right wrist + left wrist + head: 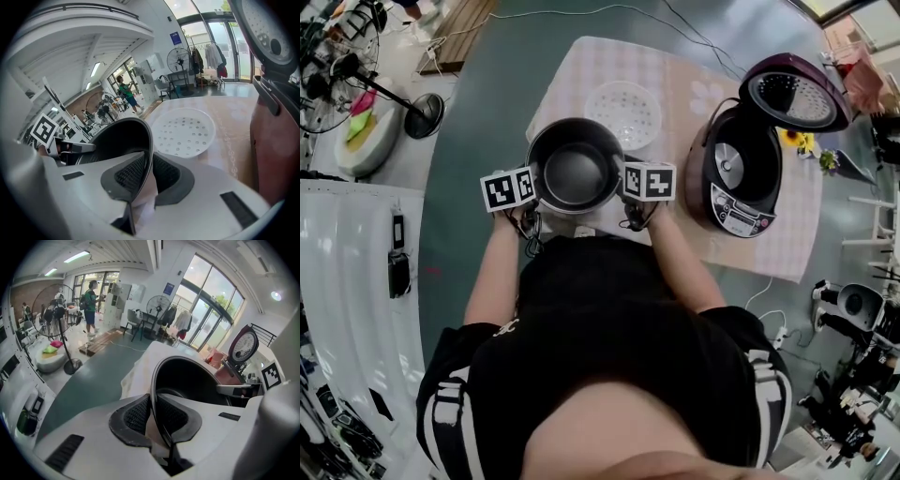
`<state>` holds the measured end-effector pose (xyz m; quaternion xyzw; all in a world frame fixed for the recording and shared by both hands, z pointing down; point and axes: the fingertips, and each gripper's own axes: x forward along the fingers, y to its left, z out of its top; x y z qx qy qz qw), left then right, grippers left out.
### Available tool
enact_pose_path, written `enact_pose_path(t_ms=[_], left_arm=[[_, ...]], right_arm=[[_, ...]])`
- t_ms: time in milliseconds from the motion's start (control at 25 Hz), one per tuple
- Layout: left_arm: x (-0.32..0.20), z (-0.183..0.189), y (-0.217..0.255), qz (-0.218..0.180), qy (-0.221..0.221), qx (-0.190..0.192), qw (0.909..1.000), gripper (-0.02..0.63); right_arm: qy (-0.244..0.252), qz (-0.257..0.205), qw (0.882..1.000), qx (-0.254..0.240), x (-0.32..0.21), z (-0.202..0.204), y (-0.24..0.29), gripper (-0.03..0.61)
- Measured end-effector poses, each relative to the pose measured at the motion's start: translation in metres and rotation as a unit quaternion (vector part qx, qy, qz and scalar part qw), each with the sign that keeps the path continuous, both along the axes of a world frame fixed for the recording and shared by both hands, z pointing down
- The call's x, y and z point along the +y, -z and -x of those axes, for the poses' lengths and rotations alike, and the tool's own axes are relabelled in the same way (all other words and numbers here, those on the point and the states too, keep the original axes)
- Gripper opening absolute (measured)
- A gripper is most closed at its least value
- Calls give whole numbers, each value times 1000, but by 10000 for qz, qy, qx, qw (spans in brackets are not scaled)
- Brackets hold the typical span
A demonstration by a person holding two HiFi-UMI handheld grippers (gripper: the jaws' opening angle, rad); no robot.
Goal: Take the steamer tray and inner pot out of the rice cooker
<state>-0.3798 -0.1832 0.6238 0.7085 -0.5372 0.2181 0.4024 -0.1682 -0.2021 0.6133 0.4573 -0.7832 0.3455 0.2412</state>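
The dark metal inner pot (575, 173) is held by its rim between both grippers, over the near part of the cloth-covered table (712, 246); I cannot tell if it touches the cloth. My left gripper (534, 184) is shut on the pot's left rim (154, 380), which runs between its pads. My right gripper (622, 180) is shut on the right rim (149, 140) in the same way. The white perforated steamer tray (623, 112) lies on the table just beyond the pot, also shown in the right gripper view (183, 131). The rice cooker (741, 173) stands to the right, lid (792, 94) up.
The table's near edge runs right under the pot. A standing fan (422, 112) and cables are on the floor at left. Several fans, chairs and a person (90, 303) stand far off in the room.
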Motion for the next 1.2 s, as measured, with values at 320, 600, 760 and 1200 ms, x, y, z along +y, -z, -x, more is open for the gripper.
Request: enact_pose_path(t_ms=[320, 600, 760, 1200], left_arm=[[-14, 12, 31, -587, 47, -554, 9967, 202], [-36, -7, 109, -1793, -169, -587, 9819, 186], [-45, -23, 158, -2578, -343, -458, 9645, 152], [-50, -57, 251, -4246, -558, -529, 9021, 45]], right_arm=[[22, -913, 9946, 487, -16, -6, 40, 60], [-558, -2594, 9640, 150, -39, -27, 145, 60], [-814, -3289, 9408, 33, -40, -38, 197, 58], [-1374, -4711, 8713, -79, -16, -70, 276, 11]])
